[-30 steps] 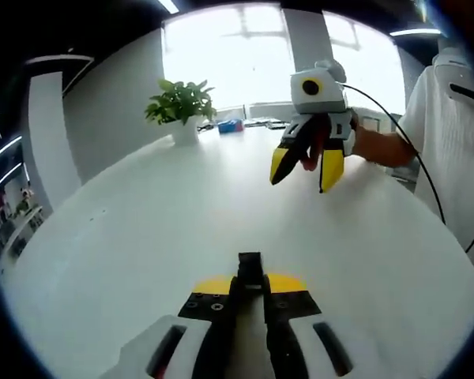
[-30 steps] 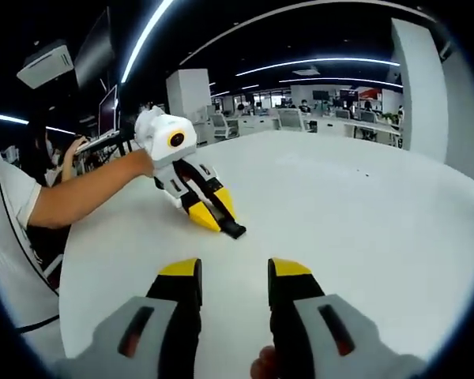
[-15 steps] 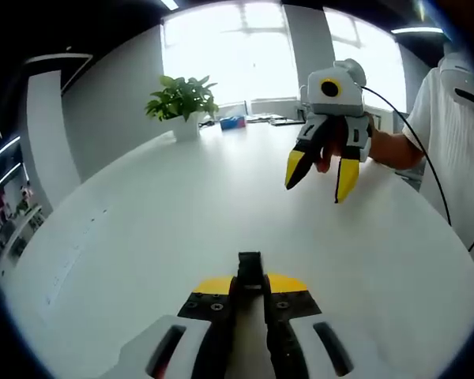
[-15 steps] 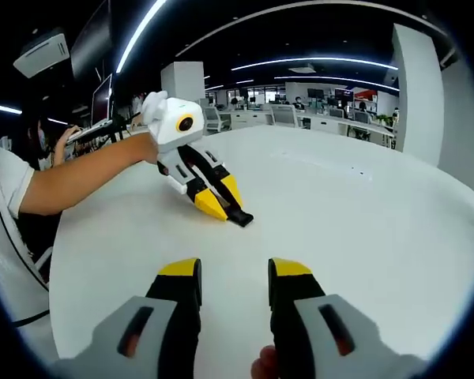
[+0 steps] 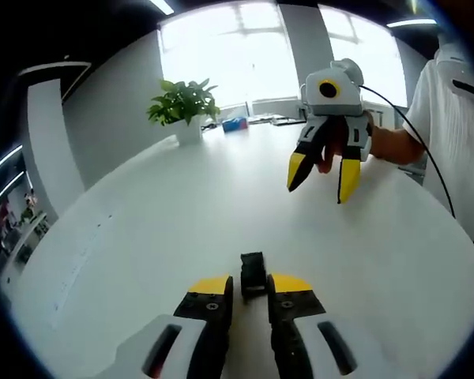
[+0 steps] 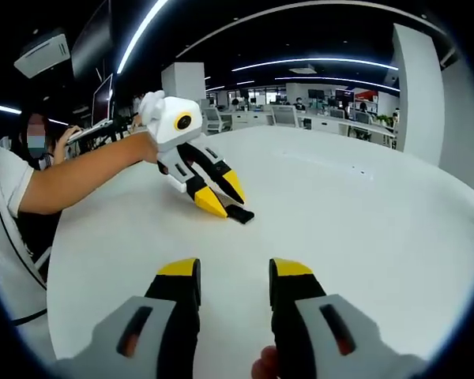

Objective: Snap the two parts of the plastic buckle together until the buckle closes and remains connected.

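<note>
Change since earlier frames: left gripper (image 5: 247, 294) fingers were pressed on the black buckle (image 5: 253, 273) half a second ago; now they have parted and the buckle lies free between the tips. Right gripper (image 6: 233, 278) has barely shifted.

Buckle location: on the white counter (image 5: 158, 213), well in from its edges. In the right gripper view the buckle (image 6: 239, 214) lies just at the yellow tips of the left gripper (image 6: 218, 196), touching or nearly so.

Buckle state: too small and dark to tell whether both parts are joined or this is one piece only. Judged: probably already snapped and set down, but unconfirmed.

Left fingers: spread a little, wider than the buckle, holding nothing; tips flank the buckle's near end.

Right fingers: spread apart, empty, touching nothing. In the left gripper view the right gripper (image 5: 322, 178) hangs above the counter, well apart from the buckle, a person's hand (image 5: 383, 142) behind it.

Risk 1: left fingertips sit close beside the buckle, so a sideways pull-back could nudge or drag it across the counter.

Risk 2: if the latch is only half seated, any knock could let the parts spring apart, and the task would not be met.

Risk 3: stopping now without checking the joint; neither view resolves it.

Background: potted plant (image 5: 183, 110) at the far counter edge by the window; office desks beyond in the right gripper view.
</note>
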`<action>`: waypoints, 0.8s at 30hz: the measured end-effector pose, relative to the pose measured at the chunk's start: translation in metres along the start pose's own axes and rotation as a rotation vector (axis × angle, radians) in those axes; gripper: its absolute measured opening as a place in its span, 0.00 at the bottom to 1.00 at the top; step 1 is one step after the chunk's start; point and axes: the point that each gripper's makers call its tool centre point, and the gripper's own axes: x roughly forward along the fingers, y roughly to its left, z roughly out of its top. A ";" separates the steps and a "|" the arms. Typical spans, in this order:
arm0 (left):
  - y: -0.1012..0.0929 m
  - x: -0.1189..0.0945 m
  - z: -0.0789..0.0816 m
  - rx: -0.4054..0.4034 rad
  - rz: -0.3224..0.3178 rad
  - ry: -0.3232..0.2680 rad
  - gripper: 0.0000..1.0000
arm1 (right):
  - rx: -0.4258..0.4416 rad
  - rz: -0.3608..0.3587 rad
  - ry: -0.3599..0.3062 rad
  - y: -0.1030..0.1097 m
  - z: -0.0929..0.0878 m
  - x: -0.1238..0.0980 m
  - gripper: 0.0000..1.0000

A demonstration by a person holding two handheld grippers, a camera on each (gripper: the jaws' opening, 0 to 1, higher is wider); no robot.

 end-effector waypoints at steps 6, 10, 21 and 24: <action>0.004 -0.001 0.001 0.007 0.026 0.007 0.21 | 0.001 0.005 -0.007 0.001 0.001 0.000 0.36; 0.003 -0.001 0.001 -0.015 0.043 0.003 0.21 | 0.002 0.008 -0.010 0.001 0.001 0.001 0.37; 0.000 -0.011 0.019 -0.072 0.075 -0.093 0.26 | 0.001 0.016 -0.016 0.002 0.003 0.001 0.38; 0.000 -0.015 0.022 -0.054 0.104 -0.091 0.28 | 0.000 0.019 -0.013 0.004 0.003 0.002 0.38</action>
